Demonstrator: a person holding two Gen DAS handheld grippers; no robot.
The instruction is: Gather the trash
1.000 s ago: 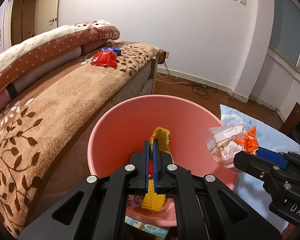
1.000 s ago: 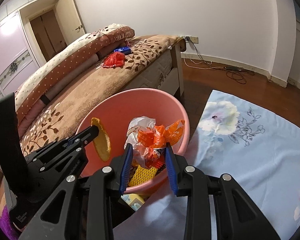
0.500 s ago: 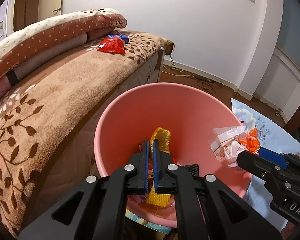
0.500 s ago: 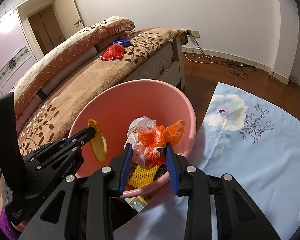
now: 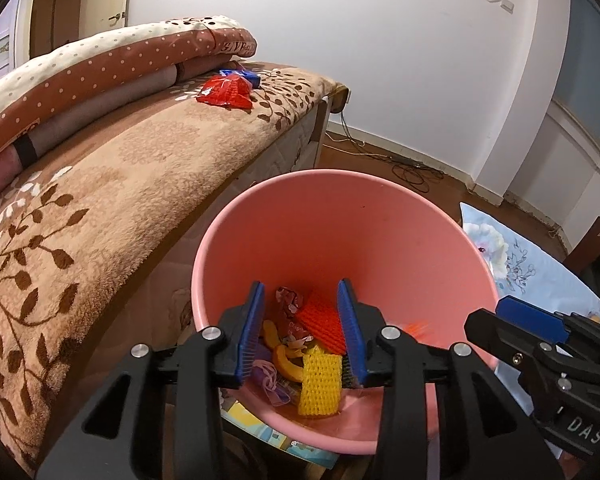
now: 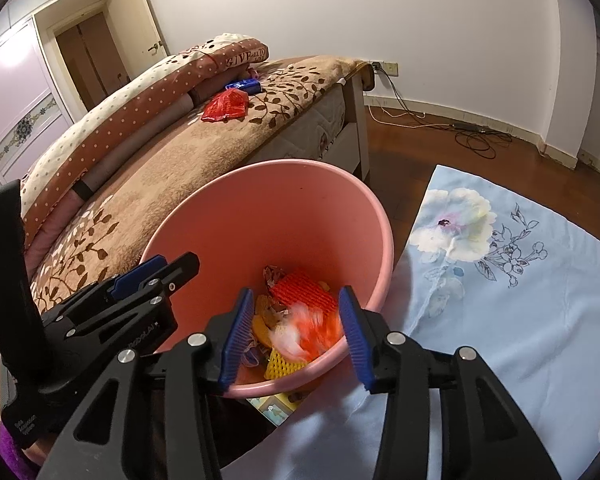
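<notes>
Here both grippers hang over the pink basin [image 5: 340,216], and the step in hand looks like the drop: the left gripper [image 5: 302,330] has just been opening and its jaws now stand apart with nothing between them, the pile of trash showing through the gap. The right gripper [image 6: 296,328] has likewise just been spreading; the orange-and-white wrapper [image 6: 304,330] is a blur between its jaws, touching neither pad as far as I can tell, so I judge it to be falling into the basin. Down inside lie a yellow foam net [image 5: 320,376], an orange foam net [image 5: 324,320] and other scraps. Just beyond the basin's left side runs the bed [image 5: 112,184], and far up it, near the rolled quilt [image 5: 112,68], a red packet [image 5: 228,92] and a blue packet [image 6: 244,86] lie unclaimed. To the right a flowered blue cloth [image 6: 512,264] covers the floor. Next, probably, one empty gripper must reach well up the bed for the red packet, open jaws coming down on either side of its crumpled edge.
</notes>
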